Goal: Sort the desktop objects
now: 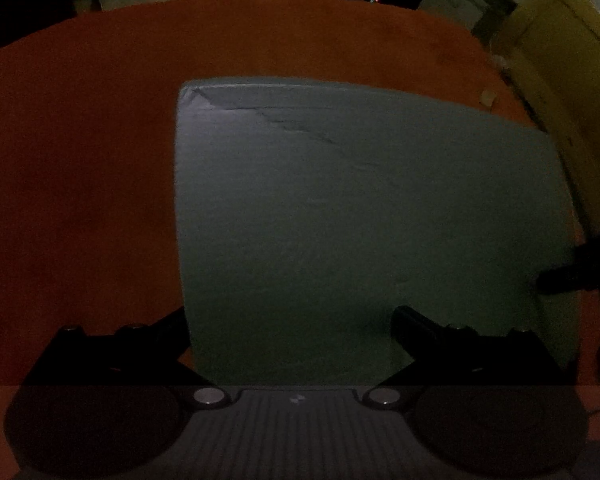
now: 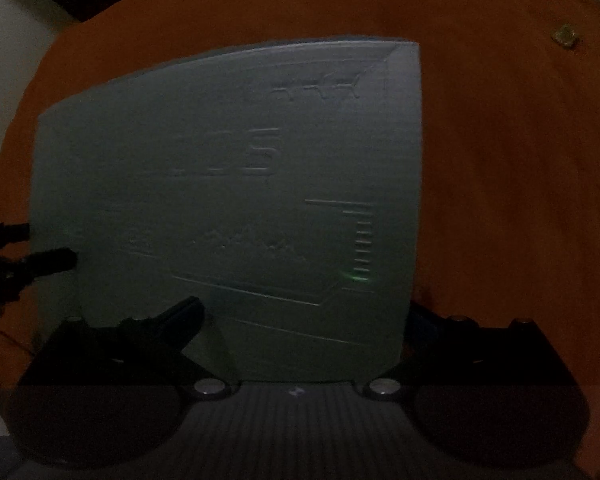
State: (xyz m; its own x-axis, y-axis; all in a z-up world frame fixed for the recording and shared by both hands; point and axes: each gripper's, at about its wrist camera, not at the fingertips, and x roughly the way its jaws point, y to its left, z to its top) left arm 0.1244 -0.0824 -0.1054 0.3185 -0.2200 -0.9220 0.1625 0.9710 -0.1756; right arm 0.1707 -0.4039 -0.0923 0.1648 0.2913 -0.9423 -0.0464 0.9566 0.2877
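A flat grey-green slab point(image 1: 360, 208) with embossed lines and letters point(image 2: 236, 184) lies on the orange tabletop point(image 1: 80, 160). My left gripper point(image 1: 290, 314) is at its near left corner. One finger rests over the slab and the other sits at its left edge, partly hidden, with the jaws wide apart. My right gripper point(image 2: 304, 306) is at the near right corner. Its left finger lies over the slab and its right finger is mostly hidden behind the slab's right edge, jaws also wide apart. Each gripper shows in the other's view at the slab's side point(image 1: 560, 276) point(image 2: 40, 258).
The light is very dim. A small pale object point(image 1: 488, 98) point(image 2: 565, 36) lies on the orange top beyond the slab's far right corner. A yellowish box point(image 1: 560, 60) stands off the table's right side. Pale floor point(image 2: 4, 40) shows past the table's left edge.
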